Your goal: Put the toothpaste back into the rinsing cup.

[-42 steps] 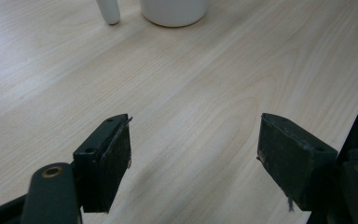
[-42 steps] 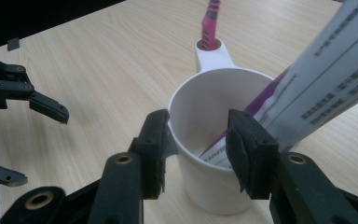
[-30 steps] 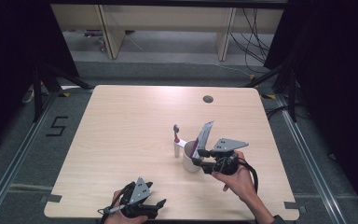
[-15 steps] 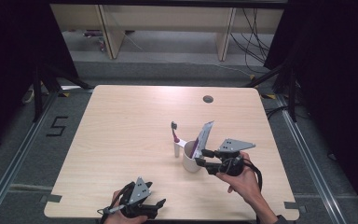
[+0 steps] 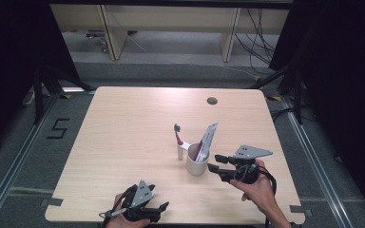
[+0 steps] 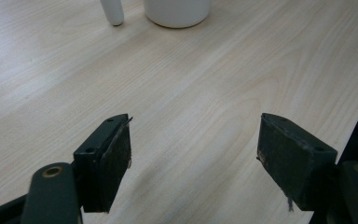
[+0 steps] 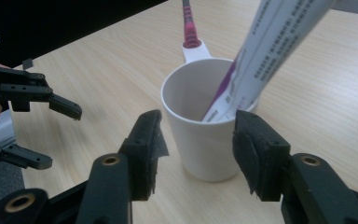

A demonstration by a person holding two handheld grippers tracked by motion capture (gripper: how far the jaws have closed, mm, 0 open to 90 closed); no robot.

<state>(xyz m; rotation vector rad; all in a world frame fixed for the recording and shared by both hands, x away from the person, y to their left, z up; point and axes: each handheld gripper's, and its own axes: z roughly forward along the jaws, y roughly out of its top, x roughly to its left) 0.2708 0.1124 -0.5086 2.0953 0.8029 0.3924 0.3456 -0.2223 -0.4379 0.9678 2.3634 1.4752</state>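
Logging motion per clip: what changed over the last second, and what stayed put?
The right hand-held gripper backed slightly away from the white cup, jaws open and holding nothing. The cup, the toothpaste tube, the toothbrush and the left hand-held gripper stayed put.

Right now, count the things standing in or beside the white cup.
2. A toothpaste tube leans inside the white cup, and a toothbrush stands upright in its small holder just left of the cup. The cup's bottom is partly hidden.
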